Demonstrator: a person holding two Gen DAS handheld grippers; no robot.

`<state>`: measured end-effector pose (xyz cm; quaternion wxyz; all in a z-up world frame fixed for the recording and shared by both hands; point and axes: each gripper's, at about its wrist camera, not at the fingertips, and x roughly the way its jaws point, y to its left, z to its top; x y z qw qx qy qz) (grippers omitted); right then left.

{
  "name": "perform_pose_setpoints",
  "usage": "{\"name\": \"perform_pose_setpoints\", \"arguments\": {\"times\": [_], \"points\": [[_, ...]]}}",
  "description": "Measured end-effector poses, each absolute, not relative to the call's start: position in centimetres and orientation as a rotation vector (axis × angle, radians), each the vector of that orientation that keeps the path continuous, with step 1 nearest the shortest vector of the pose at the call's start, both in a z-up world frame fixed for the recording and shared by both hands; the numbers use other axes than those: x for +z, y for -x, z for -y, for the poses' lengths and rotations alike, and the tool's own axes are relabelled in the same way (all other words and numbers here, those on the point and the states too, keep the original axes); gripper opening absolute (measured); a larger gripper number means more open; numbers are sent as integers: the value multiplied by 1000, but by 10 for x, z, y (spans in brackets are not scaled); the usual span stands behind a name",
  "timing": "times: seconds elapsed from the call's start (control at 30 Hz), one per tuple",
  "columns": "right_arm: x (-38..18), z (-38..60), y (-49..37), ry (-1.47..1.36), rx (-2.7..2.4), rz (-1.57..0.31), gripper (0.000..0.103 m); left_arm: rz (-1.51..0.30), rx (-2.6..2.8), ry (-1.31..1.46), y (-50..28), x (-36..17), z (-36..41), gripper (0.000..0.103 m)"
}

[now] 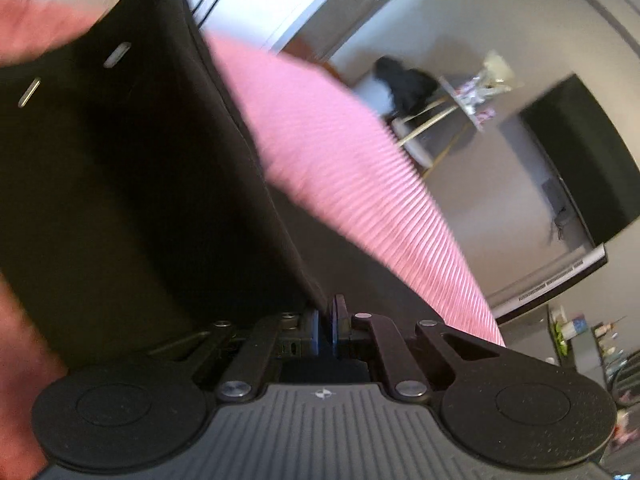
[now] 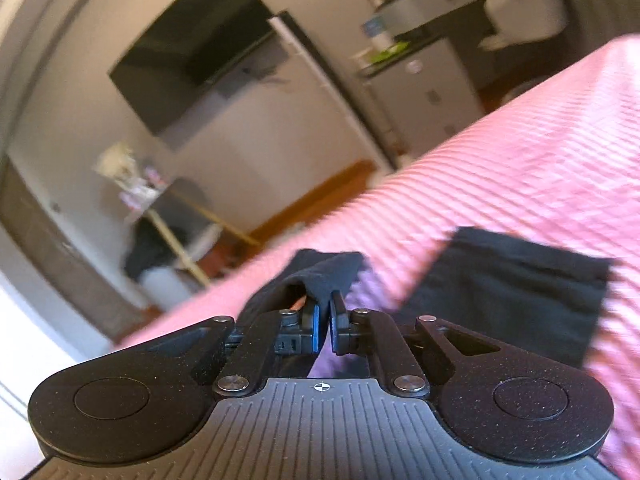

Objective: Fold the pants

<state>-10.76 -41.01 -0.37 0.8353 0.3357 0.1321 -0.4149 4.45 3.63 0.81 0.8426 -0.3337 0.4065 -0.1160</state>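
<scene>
Black pants [image 1: 132, 184]: lifted off pink bedspread [image 2: 520, 168], left hand-held gripper [image 1: 328, 320] and right hand-held gripper [image 2: 325, 322] each clamped on fabric; fold apparently underway, flattening outstanding.

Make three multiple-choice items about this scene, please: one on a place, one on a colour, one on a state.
1. Where does the folded part of the black pants lie?
A. on the pink ribbed cover
B. on a chair
C. on the floor

2. What colour are the pads of the right tongs?
A. red
B. blue
C. white

3. How are the left tongs?
A. wide open
B. out of view
C. shut on black fabric

Key: 1 A, the dark rectangle rests flat on the cover; 2 B, blue edges show; 3 C, cloth runs up from the closed fingers.
</scene>
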Motion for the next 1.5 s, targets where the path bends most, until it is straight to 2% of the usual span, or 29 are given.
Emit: {"name": "perform_pose_setpoints", "arguments": {"times": [0.1, 0.17, 0.2, 0.23, 0.27, 0.3, 0.37, 0.43, 0.47, 0.53, 0.7, 0.73, 0.77, 0.87, 0.93, 1.0, 1.1, 1.13, 1.2, 1.27, 1.4, 1.43, 1.47, 1.5], "points": [[-25, 404, 108, -636, -938, -470, 8, -938, -218, 759, -28, -17, -55, 8], [-36, 410, 103, -610, -962, -600, 16, -976, -160, 763, -25, -25, -66, 9], [-37, 412, 101, -599, -967, -615, 17, -972, -133, 771, -25, -26, -72, 10], [-35, 411, 98, -557, -986, -623, 22, -954, -121, 794, -23, -24, -81, 13], [-32, 408, 93, -493, -1005, -634, 34, -939, -114, 808, -22, -22, -87, 24], [-31, 402, 86, -418, -1019, -641, 36, -918, -107, 813, -20, -19, -94, 41], [-31, 389, 70, -250, -1005, -656, 40, -869, -39, 785, -16, -14, -107, 55], [-35, 375, 56, -118, -932, -671, 41, -815, 15, 754, -8, -9, -124, 56], [-38, 370, 50, -73, -904, -682, 48, -808, 21, 766, -5, -10, -131, 56], [-45, 363, 39, 27, -882, -715, 54, -806, 28, 825, 3, -13, -147, 56], [-60, 367, 23, 196, -897, -747, 51, -802, 64, 880, 4, -13, -164, 56], [-60, 364, 20, 204, -904, -740, 37, -794, 63, 883, 4, -11, -160, 56], [-58, 363, 21, 189, -908, -733, 15, -785, 54, 885, 7, -5, -161, 56], [-39, 379, 43, 4, -966, -612, 8, -744, 40, 872, -3, 13, -156, 59], [-19, 400, 80, -233, -1043, -424, 8, -709, 38, 871, -6, 27, -160, 59], [-17, 427, 114, -561, -1046, -314, 10, -666, 44, 884, -7, 41, -171, 64], [-38, 455, 141, -872, -1087, -321, 29, -634, 100, 844, -9, 56, -184, 70], [-46, 463, 150, -968, -1098, -311, 38, -635, 118, 816, -9, 60, -187, 72], [-49, 469, 158, -1049, -1086, -258, 38, -652, 133, 772, -17, 64, -186, 81], [-49, 470, 155, -1043, -1066, -245, 43, -696, 104, 769, -21, 57, -189, 83], [-54, 473, 150, -1075, -998, -262, 43, -779, 54, 808, -28, 24, -188, 83], [-54, 473, 150, -1078, -985, -267, 38, -788, 58, 813, -29, 15, -185, 82], [-55, 474, 150, -1082, -974, -277, 26, -791, 56, 819, -30, 10, -183, 82], [-57, 474, 150, -1092, -961, -296, 19, -794, 49, 828, -30, 4, -181, 81]]}}
